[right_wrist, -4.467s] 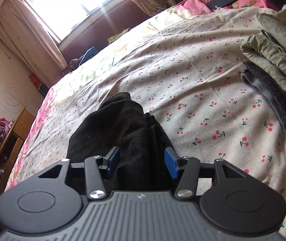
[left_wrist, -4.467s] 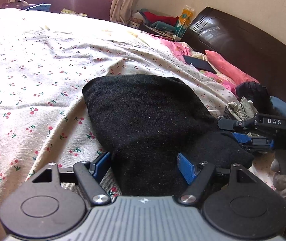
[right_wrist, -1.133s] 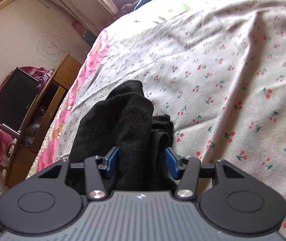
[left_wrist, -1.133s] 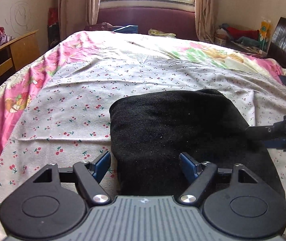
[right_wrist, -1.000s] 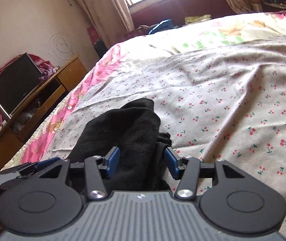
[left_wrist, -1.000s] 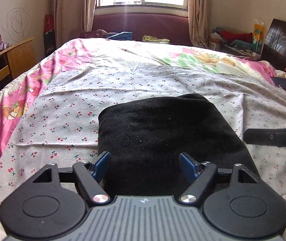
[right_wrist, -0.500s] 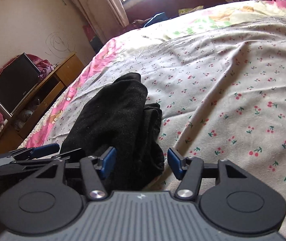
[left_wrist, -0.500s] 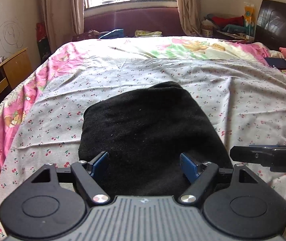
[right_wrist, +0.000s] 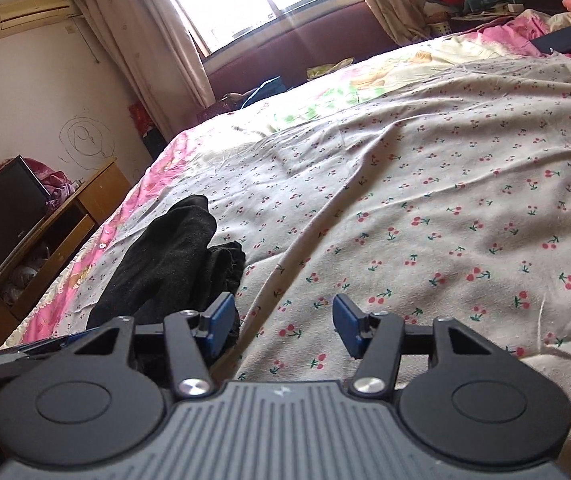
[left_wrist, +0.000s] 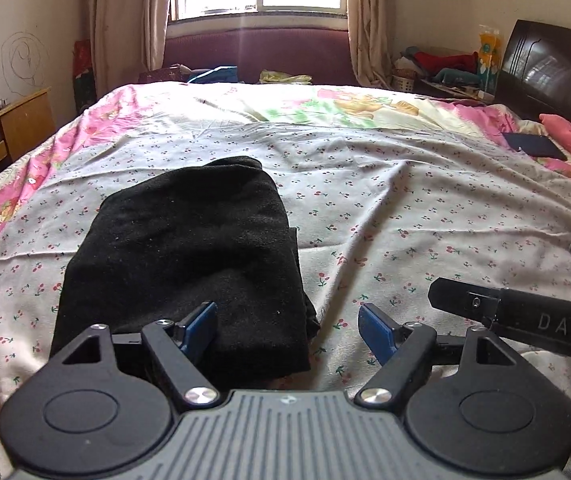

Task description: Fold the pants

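Both grippers are off the black pants (left_wrist: 189, 256) now. Half a second ago each straddled the bundle; you've slid right. The left gripper (left_wrist: 287, 330) gapes wide, only its left pad over the near right corner, apparently not pinching. The right gripper (right_wrist: 283, 322) stands partly open over bare cherry-print sheet (right_wrist: 425, 208). The folded pants lie near-left on the bed, so the fold looks finished.
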The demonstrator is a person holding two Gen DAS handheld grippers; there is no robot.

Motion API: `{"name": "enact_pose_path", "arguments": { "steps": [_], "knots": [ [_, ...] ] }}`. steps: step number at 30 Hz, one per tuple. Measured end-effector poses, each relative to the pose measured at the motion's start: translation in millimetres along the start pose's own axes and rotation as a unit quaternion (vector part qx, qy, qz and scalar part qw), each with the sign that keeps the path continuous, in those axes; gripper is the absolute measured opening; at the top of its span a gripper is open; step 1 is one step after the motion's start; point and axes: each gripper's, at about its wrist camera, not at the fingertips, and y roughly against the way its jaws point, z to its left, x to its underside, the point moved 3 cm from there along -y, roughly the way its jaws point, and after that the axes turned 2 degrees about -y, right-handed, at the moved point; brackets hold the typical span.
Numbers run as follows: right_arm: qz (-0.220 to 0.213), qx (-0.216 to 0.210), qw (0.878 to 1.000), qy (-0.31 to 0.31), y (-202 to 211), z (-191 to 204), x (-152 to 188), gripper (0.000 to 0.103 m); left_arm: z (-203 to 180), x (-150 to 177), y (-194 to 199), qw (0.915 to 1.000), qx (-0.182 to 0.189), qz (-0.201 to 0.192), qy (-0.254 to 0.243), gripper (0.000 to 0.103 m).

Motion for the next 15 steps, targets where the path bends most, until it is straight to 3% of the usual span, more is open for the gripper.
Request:
{"name": "enact_pose_path", "arguments": {
  "steps": [9,15],
  "knots": [
    [0.020,-0.029,0.999,0.023,-7,11,12,0.057,20,-1,19,0.9979,-0.046,-0.022,0.040,0.095],
    [0.011,-0.040,0.998,0.042,-3,20,13,0.057,22,1,31,0.9968,-0.065,-0.034,0.030,0.102]
  ]
}}
